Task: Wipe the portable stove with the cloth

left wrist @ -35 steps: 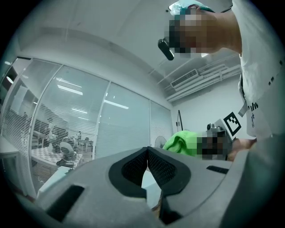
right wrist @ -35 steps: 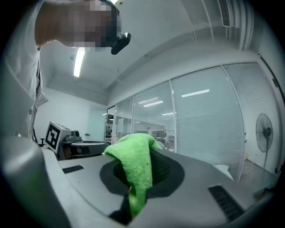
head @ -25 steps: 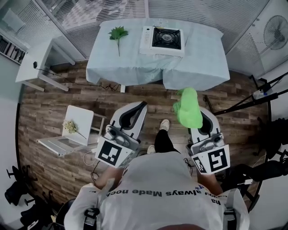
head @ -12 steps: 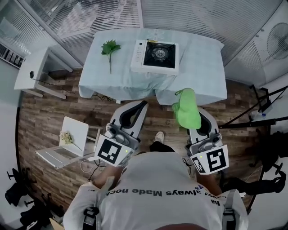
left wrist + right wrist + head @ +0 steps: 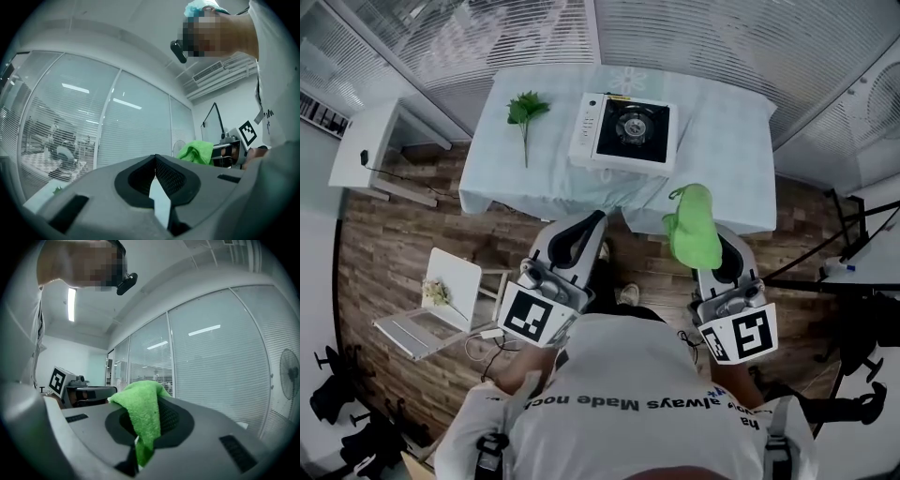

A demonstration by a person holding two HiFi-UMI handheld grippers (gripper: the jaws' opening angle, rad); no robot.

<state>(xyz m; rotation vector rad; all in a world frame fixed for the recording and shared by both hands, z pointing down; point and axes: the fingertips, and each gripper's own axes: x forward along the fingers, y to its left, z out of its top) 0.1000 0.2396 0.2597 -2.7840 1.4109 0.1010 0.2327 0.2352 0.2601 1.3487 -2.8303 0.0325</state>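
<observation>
Head view, from the left: a green sprig [image 5: 523,111] lies near the left end of the table [image 5: 727,141], well apart from anything the task needs. The left gripper [image 5: 592,223] is held low in front of the person, short of the table's near edge and angled up toward it. In the left gripper view its jaws meet at the tips with nothing between them. The portable stove [image 5: 623,133] sits about midway along the table, closer to the near edge than the far one, with its long side running along that edge and the burner toward its right end. Just right of the stove, over the near edge, is the green cloth [image 5: 692,230]. It is pinched in the closed jaws of the right gripper [image 5: 724,262] and draped over their tips, as the right gripper view shows. The stove therefore lies ahead and slightly left of the cloth. By my reckoning the right gripper has the shorter reach, and it would need to go forward, inward and down to lay the cloth on the stove top.
</observation>
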